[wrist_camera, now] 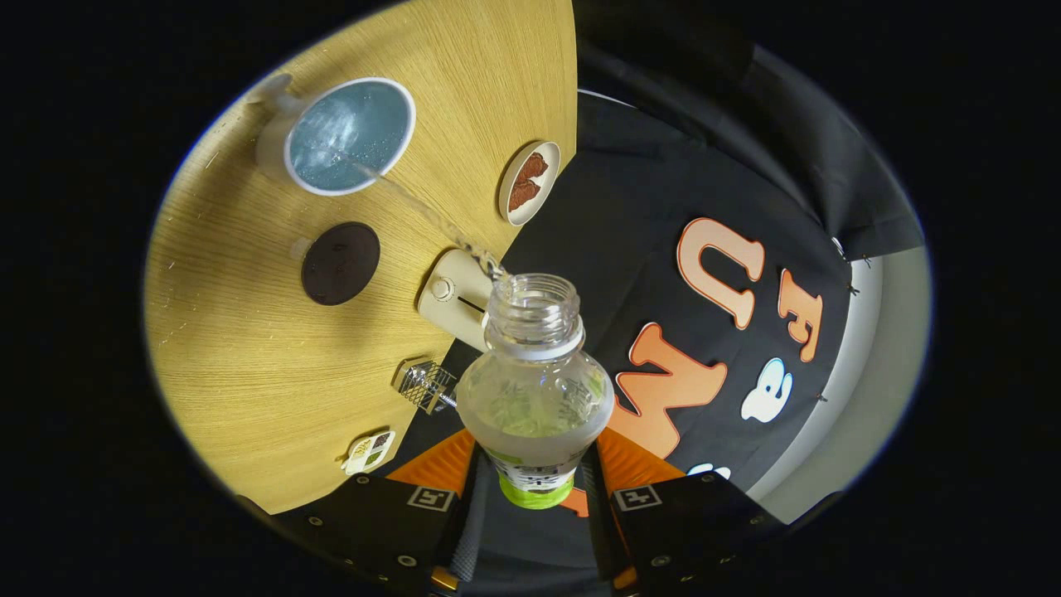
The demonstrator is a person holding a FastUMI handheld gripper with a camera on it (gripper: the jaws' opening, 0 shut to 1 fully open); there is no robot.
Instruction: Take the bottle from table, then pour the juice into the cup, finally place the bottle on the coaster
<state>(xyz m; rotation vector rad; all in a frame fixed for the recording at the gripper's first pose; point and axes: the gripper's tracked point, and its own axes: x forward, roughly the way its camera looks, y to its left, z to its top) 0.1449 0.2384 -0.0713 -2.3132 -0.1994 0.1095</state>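
The bottle's [535,398] base lies hidden between the fingers of the hand-held gripper [535,497], which clamp it. The cup's [348,137] handle is blurred. The small packet [369,452] at the worktop [249,348] edge is too small to identify.

Light wood-grain table [249,348], black cloth wall [630,191] behind, pale floor [879,365] beyond

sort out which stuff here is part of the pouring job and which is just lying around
In the job:
- bottle, held in the gripper, tipped and pouring
- cup, taking the stream
- dark round coaster

Lying about:
- plate of brown pieces
- white box with a knob
- small mesh item
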